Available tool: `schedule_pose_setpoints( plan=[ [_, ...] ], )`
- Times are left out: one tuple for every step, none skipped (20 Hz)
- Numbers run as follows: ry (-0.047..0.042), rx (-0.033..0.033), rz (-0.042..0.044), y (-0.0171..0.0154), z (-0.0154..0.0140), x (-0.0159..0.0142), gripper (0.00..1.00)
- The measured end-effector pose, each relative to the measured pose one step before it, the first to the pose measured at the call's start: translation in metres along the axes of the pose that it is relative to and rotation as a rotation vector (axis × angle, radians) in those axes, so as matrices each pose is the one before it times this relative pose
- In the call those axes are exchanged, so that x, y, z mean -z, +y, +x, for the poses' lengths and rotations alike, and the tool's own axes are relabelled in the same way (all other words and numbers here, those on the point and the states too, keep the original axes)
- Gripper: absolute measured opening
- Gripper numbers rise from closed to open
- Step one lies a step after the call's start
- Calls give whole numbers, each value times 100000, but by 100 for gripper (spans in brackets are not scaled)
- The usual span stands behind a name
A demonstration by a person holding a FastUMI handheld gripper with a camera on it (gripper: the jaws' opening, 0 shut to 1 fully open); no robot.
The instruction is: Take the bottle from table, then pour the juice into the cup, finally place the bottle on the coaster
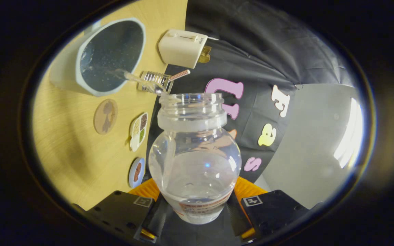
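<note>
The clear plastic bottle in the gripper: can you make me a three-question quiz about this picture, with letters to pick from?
1. Where is the clear plastic bottle?
A. between the gripper's fingers
B. on the round brown coaster
C. inside the pale blue cup

2. What colour is the boxy gadget beyond the cup?
A. red
B. white
C. green

3. What is the bottle doing?
A. standing capped
B. lying empty on the wooden table
C. tipped, pouring

Answers: 1 A, both fingers clamp its base. 2 B, its body looks white. 3 C, a clear stream runs from its open mouth into the cup.
</note>
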State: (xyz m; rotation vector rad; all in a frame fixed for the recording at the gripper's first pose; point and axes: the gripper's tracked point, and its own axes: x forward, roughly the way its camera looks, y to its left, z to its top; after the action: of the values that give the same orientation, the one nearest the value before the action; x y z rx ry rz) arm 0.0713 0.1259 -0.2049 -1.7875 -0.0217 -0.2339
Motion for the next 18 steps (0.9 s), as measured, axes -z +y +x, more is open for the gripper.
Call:
schedule_pose_setpoints(
  plan=[
    [-71, 26, -156, -25, 15, -25, 80],
    [-72, -135, -154, 42, 5, -58, 80],
    [-27, 114, -220, -23, 34, -81, 80],
    [-93, 78, -236, -105, 51, 67, 80],
    [-71, 164, -383, -161, -173, 56, 80],
    [-107, 219, -432, 30, 208, 21, 80],
    [-136, 331, -466, -144, -34, -61, 80],
    [-232, 149, -473, -132, 33, -9, 80],
    [-218, 159, -525, -115, 21, 7, 80],
    [-173, 260, -592, -191, 217, 34, 80],
    [-214, 450, -482, -266, 38, -35, 80],
    [-219, 462, -487, -68, -30, -84, 80],
    [-178, 462, -265, -121, 99, -190, 80],
    [-235, 265, -251, -140, -76, 150, 80],
    [-118, 111, -288, -55, 38, -137, 80],
    [-237, 247, -131, -98, 47, -102, 80],
    [-59, 73, -190, -113, -42, -40, 80],
    [-211, 36, -176, -95, 49, -62, 80]
  ],
)
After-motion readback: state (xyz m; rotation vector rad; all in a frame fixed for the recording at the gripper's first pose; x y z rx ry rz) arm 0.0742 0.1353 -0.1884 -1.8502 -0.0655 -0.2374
